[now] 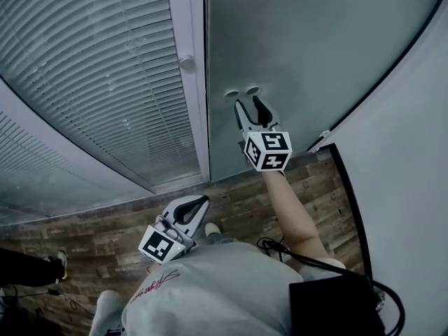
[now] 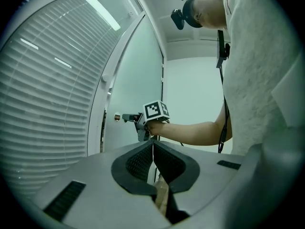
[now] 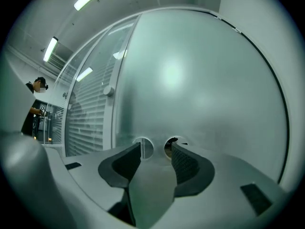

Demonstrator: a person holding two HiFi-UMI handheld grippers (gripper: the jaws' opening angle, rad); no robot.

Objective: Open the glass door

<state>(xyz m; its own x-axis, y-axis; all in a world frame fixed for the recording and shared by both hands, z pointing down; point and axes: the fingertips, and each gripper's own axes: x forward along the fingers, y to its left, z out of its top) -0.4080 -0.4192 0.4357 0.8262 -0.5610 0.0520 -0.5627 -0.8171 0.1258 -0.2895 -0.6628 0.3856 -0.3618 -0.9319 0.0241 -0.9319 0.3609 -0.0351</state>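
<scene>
Head view: my right gripper (image 1: 248, 103) is reached out level at the frosted glass door (image 1: 315, 47), its jaws spread. The tips sit just short of two round fittings (image 1: 245, 92) near the door's left edge, beside the white frame post (image 1: 190, 117). I cannot tell from here whether the tips touch the glass. My left gripper (image 1: 199, 201) hangs low against my body over the wooden floor (image 1: 315, 187), well apart from the door. The slatted blinds (image 1: 91, 61) fill the pane left of the post.

Left gripper view: these jaws are pressed together with nothing between them. Beyond them I see the right gripper from the side, pointing at a small round fitting on the door's edge.

Right gripper view: the jaws stand wide and grip nothing. The two round fittings show just past the tips, one behind each tip, with bare frosted glass between. I cannot tell whether they are holes or discs, and no handle or bar shows.

I judge this as the approach step, with the door not yet moved. The next move calls for bringing the open jaws squarely onto a fitting or the door's edge, getting a firm purchase, then pushing or pulling. Smooth glass offers little to hold, so a slip is the risk.
</scene>
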